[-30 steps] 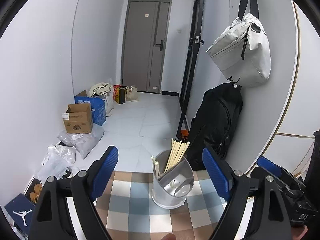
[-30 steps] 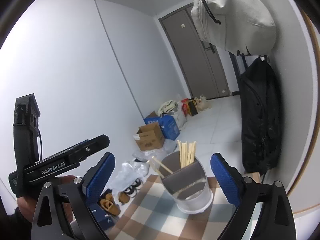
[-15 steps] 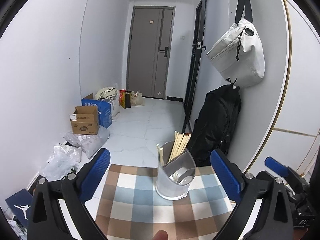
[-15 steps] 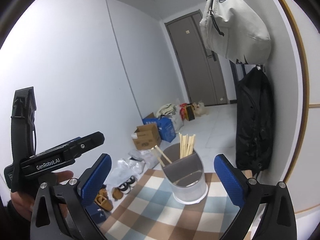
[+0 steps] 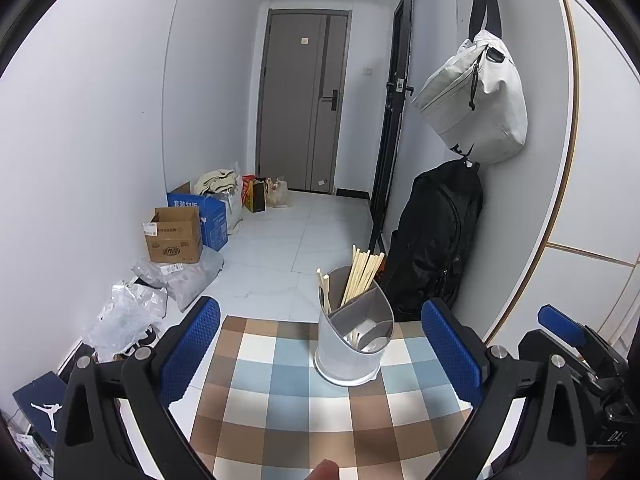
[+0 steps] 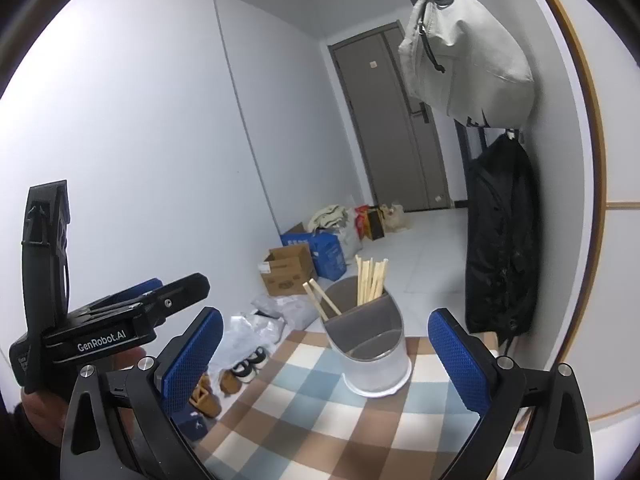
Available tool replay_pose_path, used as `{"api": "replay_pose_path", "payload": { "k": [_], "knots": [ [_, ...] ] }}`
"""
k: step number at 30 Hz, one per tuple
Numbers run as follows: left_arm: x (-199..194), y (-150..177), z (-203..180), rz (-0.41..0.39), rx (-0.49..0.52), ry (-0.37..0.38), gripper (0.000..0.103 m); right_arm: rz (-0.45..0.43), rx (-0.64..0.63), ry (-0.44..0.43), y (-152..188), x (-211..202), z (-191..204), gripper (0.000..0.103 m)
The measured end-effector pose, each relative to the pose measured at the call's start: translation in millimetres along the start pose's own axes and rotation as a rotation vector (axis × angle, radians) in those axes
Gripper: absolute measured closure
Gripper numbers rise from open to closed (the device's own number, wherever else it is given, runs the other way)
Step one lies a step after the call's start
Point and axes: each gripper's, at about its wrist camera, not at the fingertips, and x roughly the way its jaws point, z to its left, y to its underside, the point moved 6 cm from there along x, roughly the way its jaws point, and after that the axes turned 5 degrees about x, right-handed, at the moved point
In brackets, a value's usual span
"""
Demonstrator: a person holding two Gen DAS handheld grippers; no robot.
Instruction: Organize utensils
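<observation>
On the checked tablecloth (image 5: 280, 396), near its far edge, stands the utensil holder (image 5: 354, 344), a pale round tub split into compartments. The back compartments hold wooden chopsticks (image 5: 362, 276): a bunch leaning upright in one and a couple tilted in the one beside it. In the front compartments something metallic glints low down, most likely spoons, though it is too deep inside to tell.

The left gripper (image 5: 320, 344) faces the holder from this side, its blue pads wide apart with the holder framed between them, touching nothing. The right gripper (image 6: 326, 356) is likewise spread wide and empty, looking at the holder from a little to its right; in its view the left gripper's body appears well off to the holder's left, held in a hand (image 6: 44, 412).

No loose utensil shows on the cloth on this side of the holder, so sorting looks finished or nearly so, and both tools seem to stand back from the holder rather than reach for it. If any piece remains, it lies out of view; the next move would call for finding it, closing one gripper on its handle, and dropping it into the matching compartment without knocking the chopsticks.
</observation>
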Motion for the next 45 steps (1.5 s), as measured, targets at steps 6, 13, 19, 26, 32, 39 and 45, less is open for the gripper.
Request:
{"api": "replay_pose_path", "payload": {
  "k": [6, 13, 19, 26, 32, 39, 45],
  "knots": [
    [-0.4, 2.5, 0.1, 0.005, 0.000, -0.002, 0.005, 0.003, -0.004, 0.007, 1.2, -1.2, -0.9, 0.000],
    [-1.2, 3.2, -0.2, 0.004, 0.003, -0.003, 0.005, 0.006, -0.004, 0.006, 3.0, -1.5, -1.6, 0.000],
    [1.4, 4.7, -1.0, 0.016, 0.001, 0.009, 0.005, 0.008, -0.001, 0.009, 3.2, -1.1, -2.7, 0.000],
    [1.8, 6.4, 0.5, 0.013, -0.005, 0.009, 0.005, 0.012, 0.013, 0.001, 4.6, -0.9, -3.1, 0.000],
    [3.1, 6.6, 1.6, 0.016, -0.011, 0.012, 0.005, 0.014, 0.016, 0.010, 6.9, 0.7, -3.6, 0.000],
    [4.0, 6.8, 0.2, 0.018, -0.015, 0.019, 0.005, 0.019, 0.020, 0.006, 8.6, 1.1, -3.8, 0.000],
    [4.9, 8.6, 0.5, 0.025, -0.020, 0.020, 0.005, 0.018, 0.023, 0.005, 9.4, 2.3, -3.8, 0.000]
  ]
}}
